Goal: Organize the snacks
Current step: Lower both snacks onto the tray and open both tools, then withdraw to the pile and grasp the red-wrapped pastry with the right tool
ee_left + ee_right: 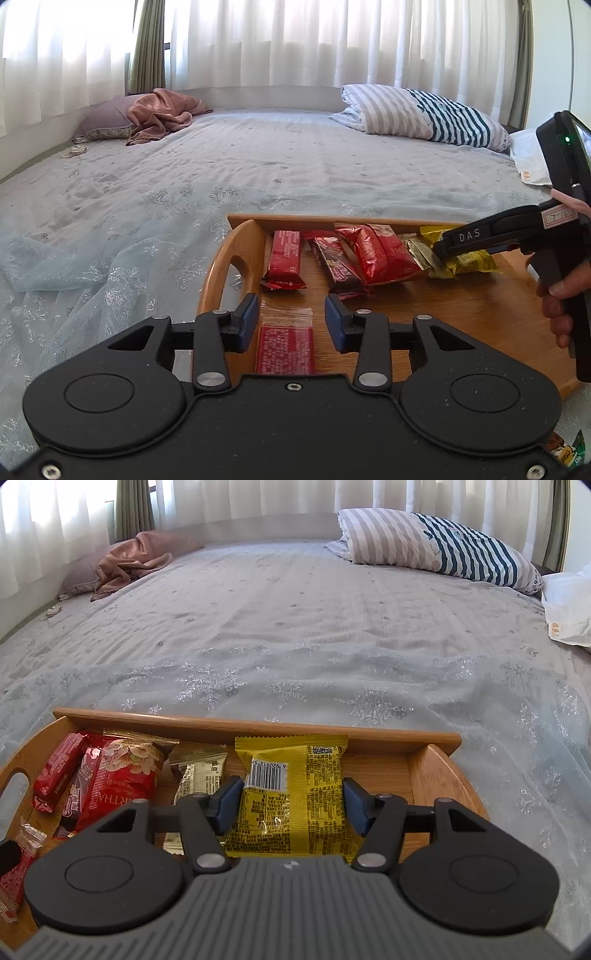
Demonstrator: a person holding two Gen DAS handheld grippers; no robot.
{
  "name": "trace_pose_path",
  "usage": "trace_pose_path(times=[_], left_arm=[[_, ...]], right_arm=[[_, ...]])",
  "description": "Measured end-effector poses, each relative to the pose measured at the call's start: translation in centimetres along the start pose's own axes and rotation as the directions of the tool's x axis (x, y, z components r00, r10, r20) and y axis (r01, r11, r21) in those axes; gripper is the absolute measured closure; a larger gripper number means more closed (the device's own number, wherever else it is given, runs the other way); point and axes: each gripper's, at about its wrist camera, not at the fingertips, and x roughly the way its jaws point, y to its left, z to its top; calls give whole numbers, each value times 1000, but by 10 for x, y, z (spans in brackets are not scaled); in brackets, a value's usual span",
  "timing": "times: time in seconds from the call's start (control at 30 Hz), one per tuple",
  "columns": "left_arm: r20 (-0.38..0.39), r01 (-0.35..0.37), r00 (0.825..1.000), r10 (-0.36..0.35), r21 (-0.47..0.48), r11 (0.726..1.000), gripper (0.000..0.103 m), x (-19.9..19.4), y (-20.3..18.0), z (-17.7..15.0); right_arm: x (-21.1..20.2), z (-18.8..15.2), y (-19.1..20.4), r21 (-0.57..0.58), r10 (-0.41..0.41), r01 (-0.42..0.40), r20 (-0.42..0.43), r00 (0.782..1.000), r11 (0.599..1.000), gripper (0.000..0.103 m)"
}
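While both tongs gape, yellow packet point(291, 794) lies in tray point(258, 723).

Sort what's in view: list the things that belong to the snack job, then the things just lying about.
Job: wooden tray, yellow snack packet, red snack packets, clear-ended red packet, left gripper, right gripper.

Lying about: striped pillow, pink cloth, white bag.

Smooth wooden tray point(258, 724), glossy foil snack wrappers point(295, 794), matt embroidered cloth bedspread point(295, 635).
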Motion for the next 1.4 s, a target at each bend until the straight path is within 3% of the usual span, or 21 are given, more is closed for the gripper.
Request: trace_pose_path(times=[0.2,0.27,0.4,0.53,0.77,0.87,1.4], left_arm=[[8,2,1000,-3,6,1000,59,-11,-3,-1],[14,-2,1000,2,10,1000,58,-16,-4,-1],[27,-14,1000,14,11,1000,53,-27,-4,-1],[38,-23,999,22,24,999,45,-39,-5,-1],[47,-3,999,2,12,1000,33,-62,-4,-2],[43,12,999,-12,-1,1000,21,-72,-1,-5],[72,-3,997,-1,50,999,7,-130,-7,-23]], right_arm=[[-7,-2,0,-3,-7,7,3,1000,1000,22],[-13,-2,1,-11,-13,13,17,1000,1000,14],[-29,-3,6,-47,-23,26,50,998,999,12],[-52,-8,10,-73,-25,33,100,995,997,0],[-93,-17,18,-108,6,11,154,988,994,0],[-110,-22,19,-109,19,0,175,984,994,0],[-173,-77,8,-105,99,-80,187,977,991,0]])
